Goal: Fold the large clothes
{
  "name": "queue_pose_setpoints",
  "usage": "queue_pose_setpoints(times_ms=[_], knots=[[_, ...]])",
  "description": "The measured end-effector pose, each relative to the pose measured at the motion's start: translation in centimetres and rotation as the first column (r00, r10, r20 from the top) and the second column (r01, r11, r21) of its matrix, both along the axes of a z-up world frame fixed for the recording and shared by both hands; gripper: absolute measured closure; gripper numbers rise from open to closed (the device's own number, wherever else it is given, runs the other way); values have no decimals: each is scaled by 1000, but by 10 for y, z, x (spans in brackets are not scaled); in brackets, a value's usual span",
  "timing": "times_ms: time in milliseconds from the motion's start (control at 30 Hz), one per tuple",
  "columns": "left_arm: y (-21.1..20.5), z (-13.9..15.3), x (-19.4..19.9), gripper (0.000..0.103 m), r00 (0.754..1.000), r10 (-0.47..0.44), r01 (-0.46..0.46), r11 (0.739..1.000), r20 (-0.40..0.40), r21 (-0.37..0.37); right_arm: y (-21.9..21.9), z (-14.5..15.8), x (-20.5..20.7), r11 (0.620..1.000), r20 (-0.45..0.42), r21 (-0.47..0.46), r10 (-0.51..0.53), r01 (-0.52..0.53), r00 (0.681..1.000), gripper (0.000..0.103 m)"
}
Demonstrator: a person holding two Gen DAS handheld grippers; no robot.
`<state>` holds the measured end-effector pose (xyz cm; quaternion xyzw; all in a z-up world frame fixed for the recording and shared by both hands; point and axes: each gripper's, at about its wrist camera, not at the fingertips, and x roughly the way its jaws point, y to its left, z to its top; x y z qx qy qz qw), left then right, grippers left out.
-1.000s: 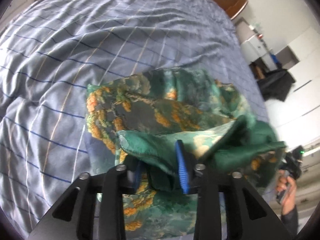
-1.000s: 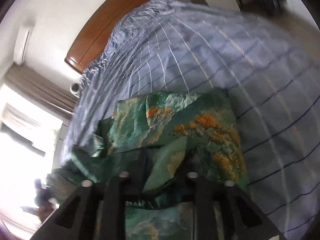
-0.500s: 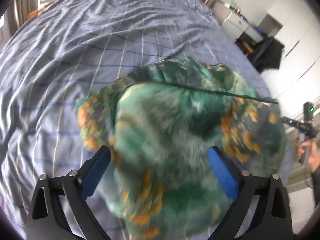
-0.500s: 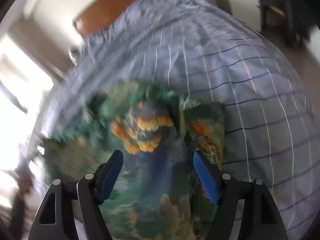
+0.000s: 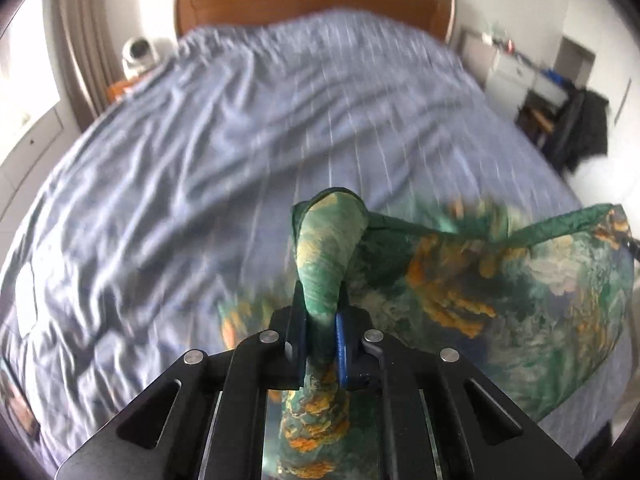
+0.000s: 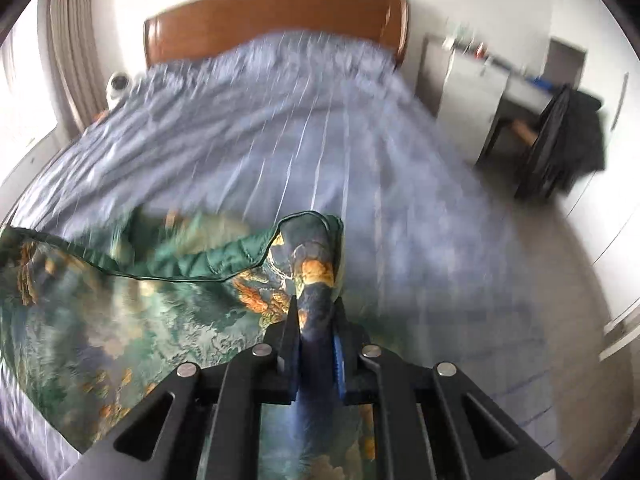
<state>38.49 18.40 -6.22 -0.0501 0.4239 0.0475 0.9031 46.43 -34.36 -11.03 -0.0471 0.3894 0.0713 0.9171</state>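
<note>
A green silky garment (image 5: 520, 280) printed with orange and pale flowers hangs stretched above the blue striped bed (image 5: 180, 168). My left gripper (image 5: 320, 314) is shut on a bunched corner of it, and the cloth runs off to the right. In the right wrist view the same garment (image 6: 132, 320) spreads to the left. The right gripper (image 6: 314, 320) is closing its jaws, with a fold of the cloth pinched between the pads. A dark green hem sags between the two grips. Both views are blurred by motion.
A wooden headboard (image 5: 312, 4) stands at the far end of the bed (image 6: 320, 140). A round white device (image 5: 138, 54) sits on the left bedside. A white cabinet (image 6: 468, 92) and a chair draped in dark clothes (image 6: 568, 140) stand to the right, across the floor.
Both grippers stood wide open over the garment half a second ago and have now closed on cloth. Both have risen and tilted up, so the headboard has come into view.
</note>
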Motion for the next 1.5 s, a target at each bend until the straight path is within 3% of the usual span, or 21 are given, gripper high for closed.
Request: queue_pose_setpoints(times_ms=[167, 267, 333, 467, 567, 700, 867, 1000, 1100, 1167, 1233, 1300, 1333, 1400, 1467, 1500], knots=[[-1, 1, 45, 93, 994, 81, -87, 993, 80, 84, 8, 29, 43, 998, 102, 14, -67, 66, 993, 91], [-6, -33, 67, 93, 990, 107, -119, 981, 88, 153, 20, 17, 65, 997, 134, -41, -60, 66, 989, 91], [-2, -67, 76, 93, 991, 120, -127, 978, 51, 165, 30, -12, 82, 993, 121, -104, -45, 58, 992, 91], [18, -125, 75, 92, 991, 136, -135, 988, -8, 75, 26, -83, 102, 992, 13, -109, -56, 57, 998, 91], [24, -139, 70, 90, 991, 136, -137, 991, 16, 14, 19, -121, 101, 998, -40, -38, -54, 52, 998, 91], [29, -148, 71, 87, 990, 138, -137, 990, 22, -43, 5, -138, 103, 996, -54, 57, -63, 66, 997, 89], [18, -151, 69, 86, 989, 142, -142, 990, 44, -4, 1, -151, 104, 992, -57, 104, -67, 72, 996, 86], [20, -151, 71, 84, 989, 144, -143, 990, 40, -20, 2, -153, 106, 990, -66, 115, -68, 76, 995, 84], [20, -151, 72, 74, 987, 154, -154, 988, 41, -12, -1, -154, 108, 986, -76, 146, -69, 80, 995, 82], [22, -150, 70, 58, 982, 182, -183, 983, 39, 2, -8, -155, 112, 979, -90, 185, -72, 88, 993, 79], [26, -147, 69, 34, 975, 219, -219, 976, 30, 7, -18, -156, 116, 966, -115, 241, -71, 98, 991, 77], [33, -141, 69, 24, 972, 236, -236, 972, 13, -10, -31, -152, 119, 943, -150, 314, -66, 111, 987, 69], [38, -133, 66, 23, 971, 240, -239, 970, 11, -32, -38, -148, 119, 933, -156, 338, -76, 126, 985, 54], [44, -121, 59, 22, 968, 250, -249, 968, 22, -45, -57, -136, 113, 905, -146, 390, -120, 168, 982, 36], [44, -99, 48, 22, 966, 255, -254, 967, 52, -31, -80, -115, 99, 878, -96, 444, -150, 177, 984, 36], [42, -90, 43, 21, 966, 251, -250, 968, 66, -21, -84, -109, 94, 884, -82, 433, -157, 177, 984, 36]])
